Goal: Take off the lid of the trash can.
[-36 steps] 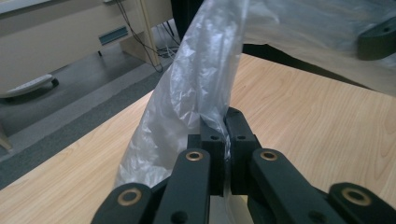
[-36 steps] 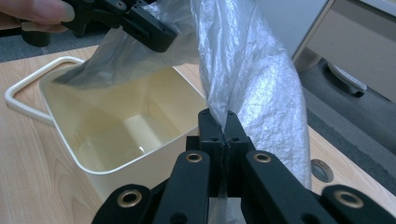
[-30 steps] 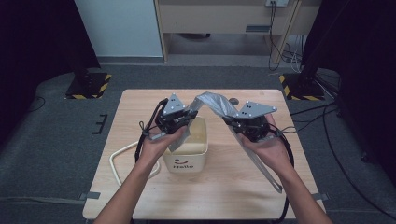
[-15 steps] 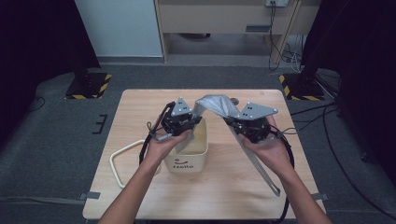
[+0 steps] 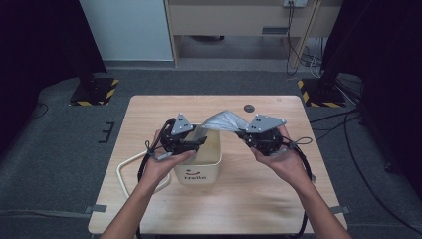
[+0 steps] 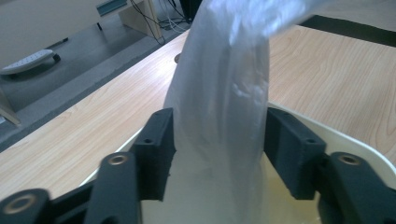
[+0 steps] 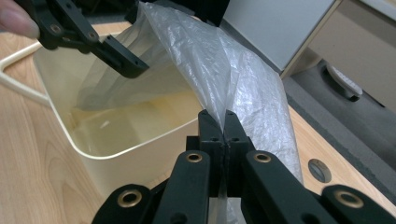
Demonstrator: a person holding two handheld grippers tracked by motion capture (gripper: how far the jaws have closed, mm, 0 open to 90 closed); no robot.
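The word "Hello" stands in dark red letters on the near side wall of the cream plastic bin [image 5: 197, 172], as seen from the high view, with a small curved mark just above it. No other writing, number or brand can be read.

A cream bin [image 5: 199, 167] stands on the wooden table [image 5: 249, 199].
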